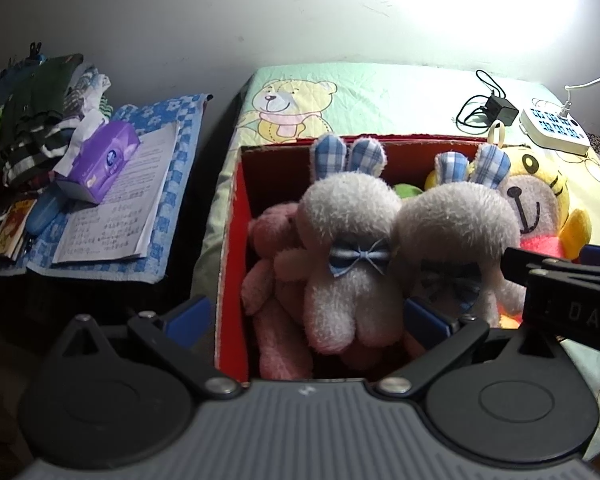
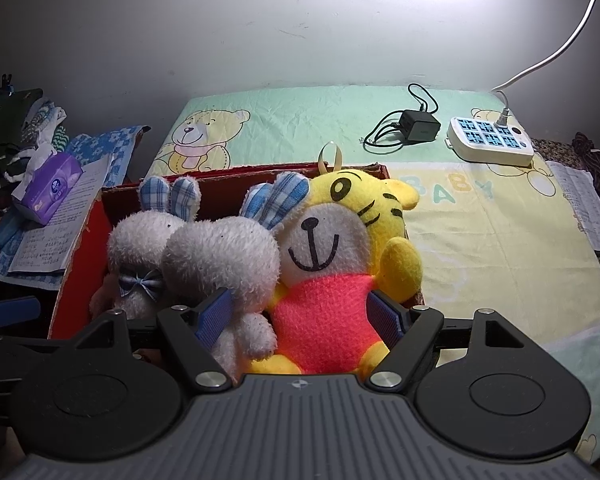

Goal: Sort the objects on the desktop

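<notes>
Against the bear-print bed sheet [image 2: 480, 240], the yellow tiger plush [image 2: 332, 264] sits at centre frame in the crowded red box [image 2: 72, 280], both grippers' jaws apart, the right gripper [image 2: 306, 316] straddling it, so closing may snag the neighbouring rabbit [image 2: 224, 256].

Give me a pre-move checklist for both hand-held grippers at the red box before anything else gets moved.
1. Tiger between the right hand-held gripper fingers: ok; firm grip: cannot tell.
2. Left hand-held gripper open, straddling the left rabbit: ok.
3. Toys inside the red box: ok. Both rabbits, the tiger and a pink toy sit in it.
4. Tiger free of the right rabbit: not ok, they press together.
5. Grippers apart: not ok, the right one crowds the left view's edge.
6. Charger and power strip away from the box: ok.
</notes>
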{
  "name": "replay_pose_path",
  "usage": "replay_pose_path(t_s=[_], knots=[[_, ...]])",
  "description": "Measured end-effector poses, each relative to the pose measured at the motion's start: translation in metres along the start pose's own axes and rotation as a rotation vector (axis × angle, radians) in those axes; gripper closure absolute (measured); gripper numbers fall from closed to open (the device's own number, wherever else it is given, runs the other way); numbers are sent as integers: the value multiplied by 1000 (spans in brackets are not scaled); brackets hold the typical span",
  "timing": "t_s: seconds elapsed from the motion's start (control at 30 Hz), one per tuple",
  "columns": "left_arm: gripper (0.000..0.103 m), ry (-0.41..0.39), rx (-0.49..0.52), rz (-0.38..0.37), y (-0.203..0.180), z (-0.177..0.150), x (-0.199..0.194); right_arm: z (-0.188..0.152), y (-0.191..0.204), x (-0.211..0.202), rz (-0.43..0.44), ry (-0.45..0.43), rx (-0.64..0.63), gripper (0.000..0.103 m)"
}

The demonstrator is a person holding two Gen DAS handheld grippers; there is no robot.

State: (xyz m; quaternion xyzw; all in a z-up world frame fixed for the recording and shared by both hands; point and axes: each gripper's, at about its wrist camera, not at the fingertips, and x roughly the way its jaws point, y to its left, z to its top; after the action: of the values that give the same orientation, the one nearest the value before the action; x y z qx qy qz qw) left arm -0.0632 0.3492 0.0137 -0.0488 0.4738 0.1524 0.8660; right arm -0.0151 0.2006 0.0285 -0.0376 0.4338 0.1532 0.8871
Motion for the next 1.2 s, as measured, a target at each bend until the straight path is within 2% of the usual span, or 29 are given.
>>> replay_pose_path(t_s=[0.57,0.8,1.2], knots=[[0,-23,7,11,5,-5,-4,-4,5,-5,4,-11,5,26],[0,-3,-10,-8,7,-6,-3,-8,3,-9,2,-18,12,26],[0,-8,-15,6,5,-14,-10,-14,0,-16,13,-25,16,26]])
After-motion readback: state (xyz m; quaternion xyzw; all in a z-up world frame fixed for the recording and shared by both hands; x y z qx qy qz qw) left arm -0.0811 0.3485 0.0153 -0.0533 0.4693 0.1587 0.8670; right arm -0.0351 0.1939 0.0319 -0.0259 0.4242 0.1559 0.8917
